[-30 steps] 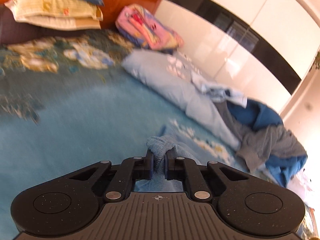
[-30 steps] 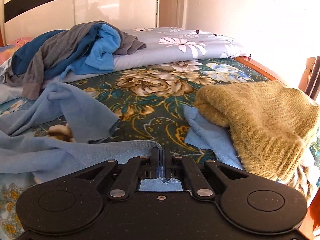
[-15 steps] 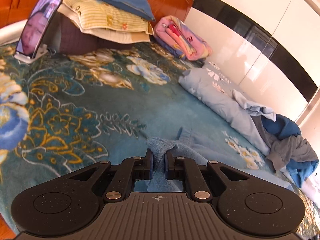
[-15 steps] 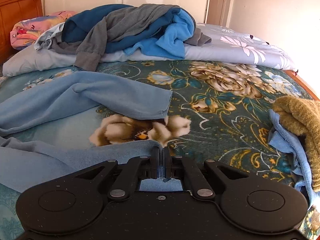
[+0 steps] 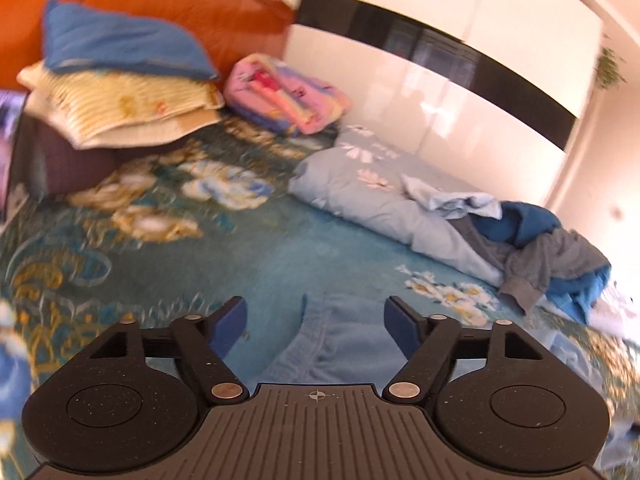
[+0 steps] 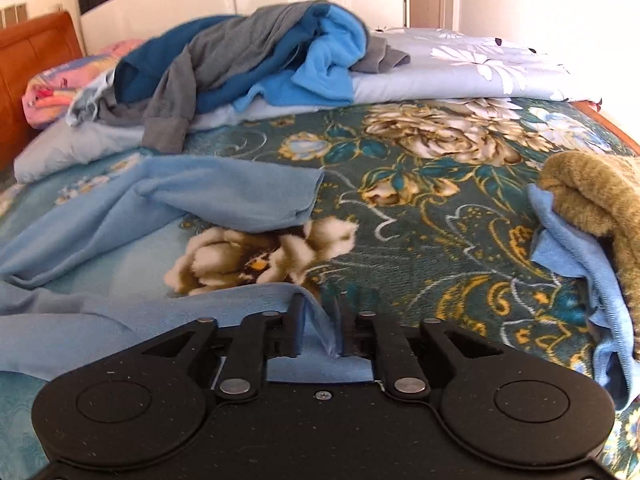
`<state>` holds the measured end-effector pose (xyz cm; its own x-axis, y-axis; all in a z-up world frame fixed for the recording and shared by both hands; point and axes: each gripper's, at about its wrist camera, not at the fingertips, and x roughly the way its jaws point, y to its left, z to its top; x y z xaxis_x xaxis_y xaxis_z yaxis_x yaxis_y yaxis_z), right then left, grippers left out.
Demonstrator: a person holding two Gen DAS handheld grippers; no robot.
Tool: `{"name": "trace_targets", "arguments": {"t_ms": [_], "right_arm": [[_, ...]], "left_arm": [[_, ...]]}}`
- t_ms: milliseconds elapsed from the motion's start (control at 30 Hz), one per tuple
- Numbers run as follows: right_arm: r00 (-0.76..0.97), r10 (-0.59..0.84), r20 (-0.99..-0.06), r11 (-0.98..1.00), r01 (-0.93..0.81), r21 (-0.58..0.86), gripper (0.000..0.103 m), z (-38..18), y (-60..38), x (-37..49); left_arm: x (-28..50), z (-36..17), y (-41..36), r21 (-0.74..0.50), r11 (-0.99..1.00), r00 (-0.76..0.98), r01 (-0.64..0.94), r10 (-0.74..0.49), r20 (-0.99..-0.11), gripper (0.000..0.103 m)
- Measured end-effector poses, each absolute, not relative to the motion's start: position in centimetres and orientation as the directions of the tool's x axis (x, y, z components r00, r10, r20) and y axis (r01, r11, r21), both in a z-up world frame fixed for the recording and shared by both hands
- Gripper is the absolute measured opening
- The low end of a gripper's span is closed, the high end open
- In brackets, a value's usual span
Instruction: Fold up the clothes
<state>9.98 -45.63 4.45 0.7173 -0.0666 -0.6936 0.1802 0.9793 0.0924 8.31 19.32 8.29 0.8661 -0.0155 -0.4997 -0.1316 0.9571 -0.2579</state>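
A light blue garment (image 6: pixel 120 216) lies spread on the floral teal bedspread (image 6: pixel 440 248). In the left wrist view its edge (image 5: pixel 340 344) lies flat between the wide-open fingers of my left gripper (image 5: pixel 316 316), no longer held. My right gripper (image 6: pixel 320 320) has its fingers parted a little, and a fold of the garment's hem stands loosely between them, touching the left finger only.
A pile of grey and blue clothes (image 6: pixel 248 52) sits on a folded pale floral quilt (image 6: pixel 460 68) at the back. A mustard knit sweater (image 6: pixel 600 200) on a blue cloth (image 6: pixel 576 256) lies at right. Pillows (image 5: pixel 120 92) and a pink blanket (image 5: pixel 288 92) lie by the orange headboard.
Both grippers opened and let go of the light blue garment: the left one wide, the right one slightly. The garment's edge dropped onto the bed.
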Motion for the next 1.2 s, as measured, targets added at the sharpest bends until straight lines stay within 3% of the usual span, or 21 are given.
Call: {"name": "trace_targets", "arguments": {"t_ms": [100, 200, 300, 500, 767, 833, 900, 933, 1033, 1200], "right_arm": [[0.732, -0.086, -0.676, 0.973, 0.208, 0.101, 0.025, 4.9, -47.3, 10.7], [0.739, -0.065, -0.67, 0.97, 0.205, 0.132, 0.039, 4.9, -47.6, 13.6], [0.733, 0.001, -0.681, 0.954, 0.204, 0.22, 0.042, 3.7, -47.9, 17.8], [0.7, -0.03, -0.713, 0.937, 0.269, 0.225, 0.043, 1.2, -47.7, 24.7], [0.72, -0.038, -0.693, 0.953, 0.234, 0.19, 0.052, -0.1, -46.4, 28.4], [0.726, -0.022, -0.687, 0.961, 0.204, 0.184, 0.043, -0.2, -45.8, 28.7], [0.723, -0.016, -0.691, 0.962, 0.2, 0.186, 0.01, -0.1, -45.6, 29.0], [0.721, -0.014, -0.693, 0.962, 0.198, 0.187, 0.005, 0.0, -45.5, 29.1], [0.728, -0.016, -0.686, 0.971, 0.175, 0.163, 0.005, 1.0, -45.3, 29.5], [0.802, -0.091, -0.59, 0.978, 0.184, 0.1, 0.003, 4.7, -45.9, 30.6]], "left_arm": [[11.0, 8.1, 18.5, -0.173, 0.979, 0.839, -0.107, -0.004, -0.544, 0.075], [14.5, 7.0, 18.0, -0.212, 0.973, 0.813, -0.094, -0.048, -0.58, 0.075], [18.1, 5.6, 17.4, -0.188, 0.977, 0.781, -0.103, -0.038, -0.624, 0.076], [22.7, 2.1, 18.0, -0.158, 0.975, 0.7, -0.159, -0.002, -0.714, 0.077], [25.1, -1.0, 17.0, -0.19, 0.979, 0.651, -0.073, -0.098, -0.753, 0.077], [25.3, -1.2, 16.4, -0.187, 0.981, 0.656, -0.047, -0.111, -0.746, 0.065], [25.7, -1.1, 16.0, -0.176, 0.983, 0.652, -0.043, -0.106, -0.751, 0.031], [25.9, -1.0, 15.9, -0.183, 0.983, 0.65, -0.031, -0.119, -0.751, 0.027], [26.5, 0.3, 15.3, -0.155, 0.988, 0.673, 0.004, -0.117, -0.73, 0.024], [28.0, 3.8, 16.1, -0.173, 0.984, 0.788, -0.035, -0.079, -0.611, 0.024]]}}
